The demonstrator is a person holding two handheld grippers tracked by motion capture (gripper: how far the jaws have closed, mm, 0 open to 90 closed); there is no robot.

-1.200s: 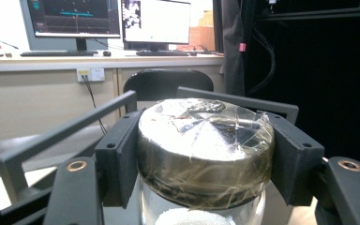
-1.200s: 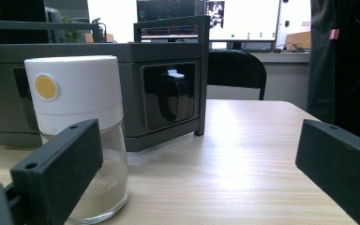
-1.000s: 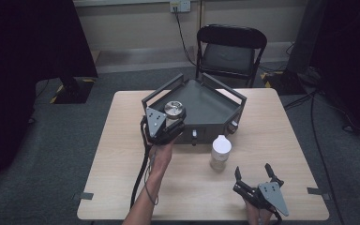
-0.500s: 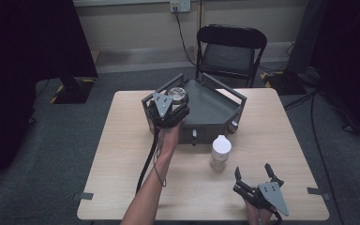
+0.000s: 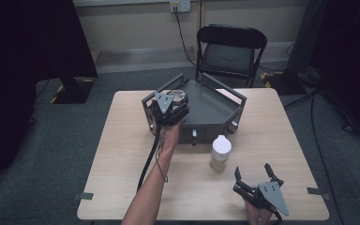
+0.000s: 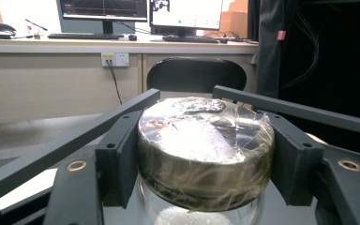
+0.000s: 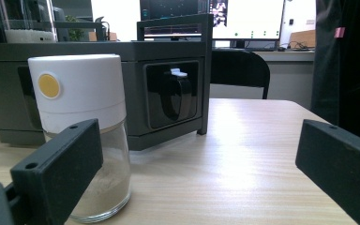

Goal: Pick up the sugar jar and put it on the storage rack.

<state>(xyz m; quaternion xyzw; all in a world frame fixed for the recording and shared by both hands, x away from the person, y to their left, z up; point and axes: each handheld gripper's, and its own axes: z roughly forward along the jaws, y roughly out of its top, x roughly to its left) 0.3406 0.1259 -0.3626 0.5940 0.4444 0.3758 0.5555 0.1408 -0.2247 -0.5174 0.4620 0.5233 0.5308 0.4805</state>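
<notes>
Since 1 second ago, the left gripper (image 5: 171,108) is carrying its jar farther from the person, from the near-left corner of the dark grey rack (image 5: 215,110) to above the rack's left side. Largest to smallest: the wooden table (image 5: 122,140) is bearing the rack at its far middle; the right gripper (image 5: 254,179) is resting at the near right edge, its 2 jaws standing wide with nothing between them; the white-capped jar (image 5: 220,152) is standing just before the rack. The left jaws are clamping the silver-lidded glass jar (image 6: 205,150) by its lid.
</notes>
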